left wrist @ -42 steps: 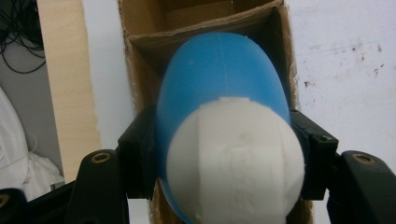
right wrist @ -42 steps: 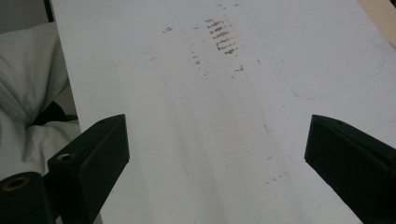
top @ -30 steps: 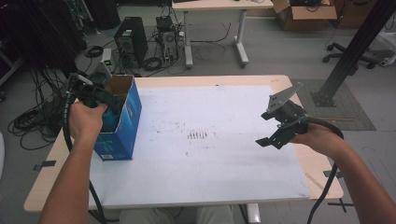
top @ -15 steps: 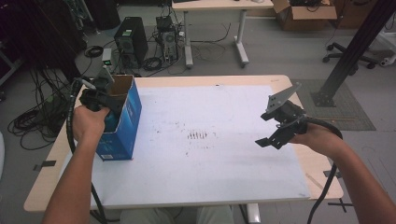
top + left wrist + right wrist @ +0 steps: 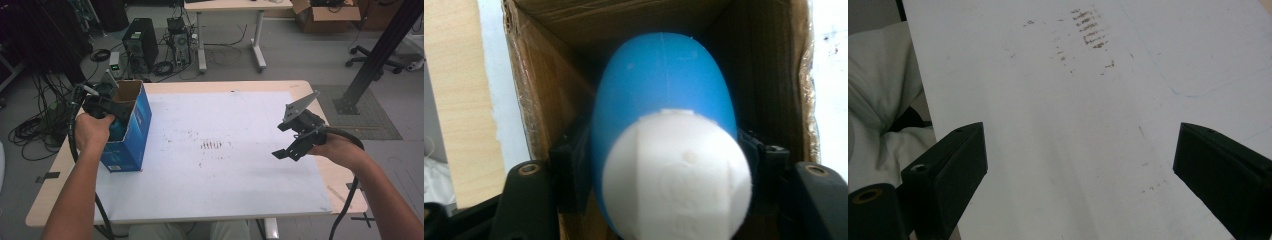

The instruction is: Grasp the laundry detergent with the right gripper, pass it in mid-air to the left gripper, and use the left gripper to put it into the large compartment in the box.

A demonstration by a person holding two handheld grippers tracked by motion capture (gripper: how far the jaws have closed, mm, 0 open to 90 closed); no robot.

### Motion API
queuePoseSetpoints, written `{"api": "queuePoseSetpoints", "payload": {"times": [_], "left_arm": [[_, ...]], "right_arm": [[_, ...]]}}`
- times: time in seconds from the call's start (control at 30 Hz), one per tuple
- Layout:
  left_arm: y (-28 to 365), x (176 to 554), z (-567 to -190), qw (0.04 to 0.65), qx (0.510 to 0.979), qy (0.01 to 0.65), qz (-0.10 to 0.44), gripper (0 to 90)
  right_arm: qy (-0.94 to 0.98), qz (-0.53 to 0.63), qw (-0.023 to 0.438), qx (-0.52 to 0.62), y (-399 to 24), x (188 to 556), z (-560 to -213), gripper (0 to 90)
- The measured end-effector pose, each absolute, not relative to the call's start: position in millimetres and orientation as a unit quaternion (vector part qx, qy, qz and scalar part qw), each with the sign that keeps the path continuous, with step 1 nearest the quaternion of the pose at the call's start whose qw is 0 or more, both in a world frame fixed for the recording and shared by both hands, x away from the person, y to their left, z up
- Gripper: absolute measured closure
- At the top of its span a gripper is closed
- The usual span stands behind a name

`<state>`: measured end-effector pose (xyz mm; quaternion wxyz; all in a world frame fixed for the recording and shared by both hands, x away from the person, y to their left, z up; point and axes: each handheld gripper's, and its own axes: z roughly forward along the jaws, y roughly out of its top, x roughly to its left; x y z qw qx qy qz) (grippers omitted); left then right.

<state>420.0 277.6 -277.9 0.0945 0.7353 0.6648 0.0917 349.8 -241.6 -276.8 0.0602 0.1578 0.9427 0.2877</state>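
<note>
Left hand-held gripper lowered, blue bottle inside box

Smooth, probably plastic blue bottle; rough brown cardboard box interior.

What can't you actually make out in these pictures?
- High view: the left gripper sinks into the blue box; the box wall and the hand hide most of its blue bottle.
- Left gripper view: the blue bottle hides the box's bottom; its white cap is blurred and cut off by the lower edge.

left gripper jaws easing open, blue bottle between
</note>
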Motion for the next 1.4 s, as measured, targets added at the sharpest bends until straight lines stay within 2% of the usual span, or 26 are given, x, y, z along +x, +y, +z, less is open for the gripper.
{"api": "queuePoseSetpoints", "payload": {"times": [0.63, 1.4], "left_arm": [[281, 414, -263, 0.128, 0.736, 0.658, 0.096, 25.2], [258, 397, -200, 0.147, 0.768, 0.609, 0.128, 18.9]], "right_arm": [[0.942, 0.289, 0.059, 0.158, -245, 346, -277, 6.9], [0.94, 0.293, 0.066, 0.158, -246, 336, -268, 6.8]]}}
